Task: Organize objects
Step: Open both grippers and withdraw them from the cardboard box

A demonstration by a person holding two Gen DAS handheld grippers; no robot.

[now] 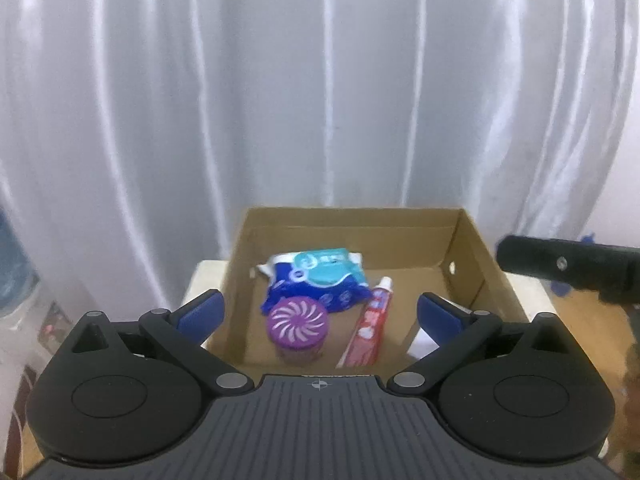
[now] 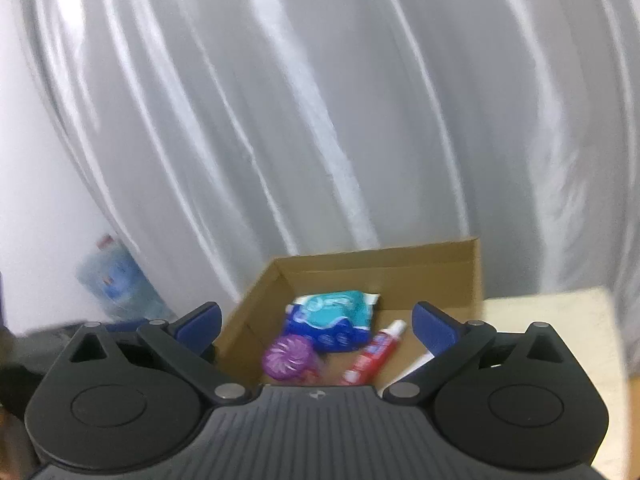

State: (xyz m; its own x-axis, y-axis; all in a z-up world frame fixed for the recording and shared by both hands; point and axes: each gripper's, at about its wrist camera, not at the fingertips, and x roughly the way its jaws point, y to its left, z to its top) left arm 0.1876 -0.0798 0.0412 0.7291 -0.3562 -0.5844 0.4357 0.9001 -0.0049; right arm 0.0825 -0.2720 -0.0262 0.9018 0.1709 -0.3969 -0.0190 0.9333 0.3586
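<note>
Nearest to me, the left gripper point(image 1: 319, 312) stands spread wide with nothing between its blue pads, and the right gripper point(image 2: 317, 322) is just as wide and just as empty; neither touches anything.

Beyond them sits the cardboard box point(image 1: 352, 220) on a pale table point(image 1: 204, 276). Inside it, at the near left, stands a purple round container point(image 1: 298, 326); to its right lies a red toothpaste tube point(image 1: 370, 320), and a white item point(image 1: 422, 344) peeks from behind the right pad. Farther back rests a blue wipes pack point(image 1: 316, 280).

It looks mostly finished: I see nothing loose outside the box. White curtains point(image 1: 280, 80) hang behind.
</note>
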